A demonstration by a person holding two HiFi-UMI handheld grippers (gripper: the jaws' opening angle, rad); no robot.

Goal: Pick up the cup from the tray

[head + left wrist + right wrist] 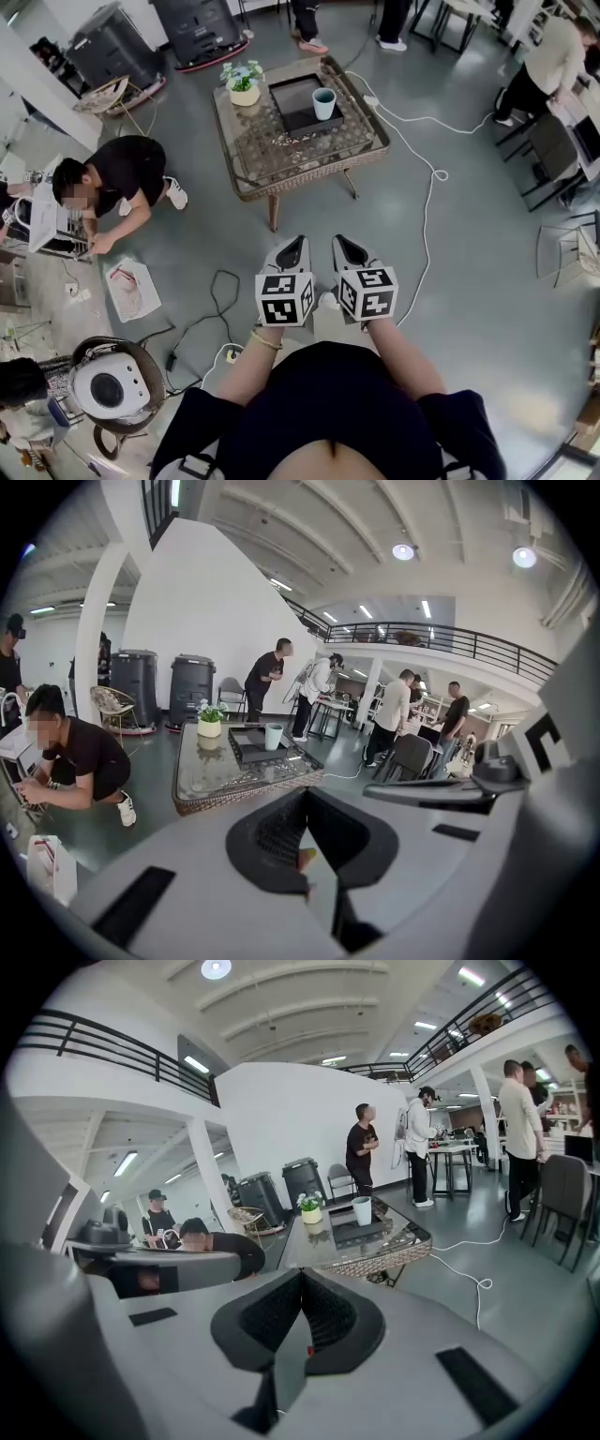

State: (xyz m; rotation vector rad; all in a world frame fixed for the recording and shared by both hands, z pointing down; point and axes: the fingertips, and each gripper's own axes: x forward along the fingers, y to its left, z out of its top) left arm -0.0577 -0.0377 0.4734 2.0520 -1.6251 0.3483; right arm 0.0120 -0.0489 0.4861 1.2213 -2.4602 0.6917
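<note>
We are finding the fingers of the left gripper (298,242) and the right gripper (339,241) pressed together, empty, well apart from the tabletop (281,157). The cup (323,102) is standing in the tray (293,98), with a potted plant (244,83) beside it and a cable (427,161) trailing over the grey floor (478,253).

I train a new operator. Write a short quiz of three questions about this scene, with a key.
1. True or false: the cup stands in the tray.
2. In the head view, what stands on the table left of the tray?
3. Fill in: the jaws of the left gripper and of the right gripper are both ____, with nothing between them.

Key
1. True.
2. A plant in a pot.
3. Shut.
</note>
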